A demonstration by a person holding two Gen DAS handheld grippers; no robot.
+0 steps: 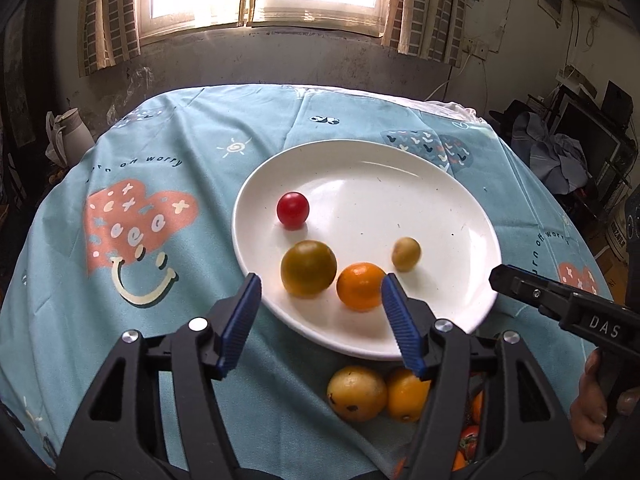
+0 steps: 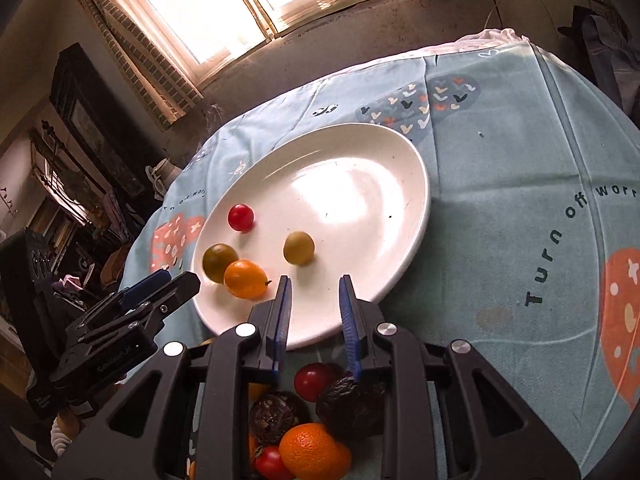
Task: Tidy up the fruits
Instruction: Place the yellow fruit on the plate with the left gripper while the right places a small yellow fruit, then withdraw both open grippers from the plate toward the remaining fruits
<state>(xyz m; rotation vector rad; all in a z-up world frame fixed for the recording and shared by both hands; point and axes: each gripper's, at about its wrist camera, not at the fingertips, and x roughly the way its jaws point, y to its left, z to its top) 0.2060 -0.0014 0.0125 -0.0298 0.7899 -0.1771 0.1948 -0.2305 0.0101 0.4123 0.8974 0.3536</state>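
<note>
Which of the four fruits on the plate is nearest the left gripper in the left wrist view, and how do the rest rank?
From the left gripper:
1. Orange fruit, by the right finger.
2. Greenish-brown fruit, centre; nearly as near, a close call.
3. Small yellow-green fruit, farther right.
4. Red cherry tomato, farthest back.

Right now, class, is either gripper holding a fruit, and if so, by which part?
Nothing is held. The left gripper and right gripper are both open and empty above the plate.
</note>
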